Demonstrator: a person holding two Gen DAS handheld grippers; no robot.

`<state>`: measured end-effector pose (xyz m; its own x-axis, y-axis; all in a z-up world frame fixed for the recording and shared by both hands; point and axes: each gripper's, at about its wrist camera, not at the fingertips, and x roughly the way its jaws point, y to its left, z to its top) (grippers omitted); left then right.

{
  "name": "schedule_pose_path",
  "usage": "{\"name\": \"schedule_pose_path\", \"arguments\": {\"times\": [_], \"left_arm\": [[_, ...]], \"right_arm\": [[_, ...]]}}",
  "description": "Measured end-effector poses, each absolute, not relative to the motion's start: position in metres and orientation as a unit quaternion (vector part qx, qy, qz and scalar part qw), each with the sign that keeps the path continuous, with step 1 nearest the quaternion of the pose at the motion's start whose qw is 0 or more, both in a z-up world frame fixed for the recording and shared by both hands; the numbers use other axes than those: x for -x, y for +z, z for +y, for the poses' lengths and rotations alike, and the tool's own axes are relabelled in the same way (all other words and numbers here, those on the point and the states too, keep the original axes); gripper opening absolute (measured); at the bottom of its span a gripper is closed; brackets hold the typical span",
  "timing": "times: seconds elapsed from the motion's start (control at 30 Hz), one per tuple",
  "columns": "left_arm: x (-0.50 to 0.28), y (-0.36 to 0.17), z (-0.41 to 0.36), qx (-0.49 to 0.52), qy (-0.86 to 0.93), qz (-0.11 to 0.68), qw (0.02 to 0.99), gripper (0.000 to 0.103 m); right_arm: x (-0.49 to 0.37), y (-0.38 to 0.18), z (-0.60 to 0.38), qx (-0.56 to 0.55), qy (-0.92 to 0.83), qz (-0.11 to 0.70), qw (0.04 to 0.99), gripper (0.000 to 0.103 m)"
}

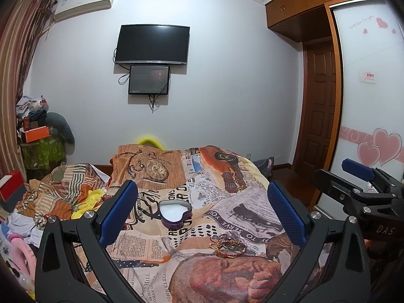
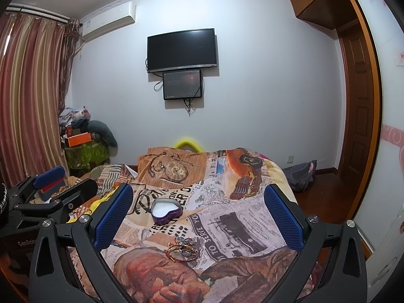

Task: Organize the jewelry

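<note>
On the bed, over a newspaper-print blanket [image 1: 176,229]: heart-shaped purple tin [image 1: 175,213], lid off, white lining showing, set near the middle of the spread, upright and level. Nearer the front edge of the blanket, apart from the tin: small heap of jewelry [image 1: 227,247], red cord bracelets with gold fittings tangled with a few rings and beads, lying flat on the printed face; individual pieces too small to sort out. Above the blanket, left gripper [image 1: 202,212], blue-padded fingers [image 1: 118,212] spread wide to either side of tin and heap, jaws fully open, nothing held, clear of the cloth. Beside it toward the right edge of the bed, right gripper [image 2: 199,214], likewise blue-padded, jaws fully open and empty, framing the same tin and heap in its own view. Along the left edge of the bed: crumpled bedding, yellow cloth [image 1: 88,202], red box [image 1: 11,186]. Beyond the far edge: white wall with television [image 1: 152,44], smaller dark screen [image 1: 149,79] just beneath it, air conditioner [image 1: 83,2] high at left, striped curtain [image 2: 27,96], wooden door [image 1: 319,106] at right, wardrobe panel with pink hearts [image 1: 378,149].
</note>
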<state>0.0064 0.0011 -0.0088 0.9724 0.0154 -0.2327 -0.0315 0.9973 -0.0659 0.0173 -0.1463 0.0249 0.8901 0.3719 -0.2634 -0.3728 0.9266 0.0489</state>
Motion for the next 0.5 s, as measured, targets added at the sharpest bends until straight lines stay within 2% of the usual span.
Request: {"name": "schedule_pose_path", "arguments": {"times": [0.5], "left_arm": [[-0.037, -0.025, 0.014, 0.045, 0.022, 0.147, 0.988, 0.103]], "right_arm": [[-0.040, 0.011, -0.143, 0.002, 0.189, 0.168, 0.968, 0.103]]}}
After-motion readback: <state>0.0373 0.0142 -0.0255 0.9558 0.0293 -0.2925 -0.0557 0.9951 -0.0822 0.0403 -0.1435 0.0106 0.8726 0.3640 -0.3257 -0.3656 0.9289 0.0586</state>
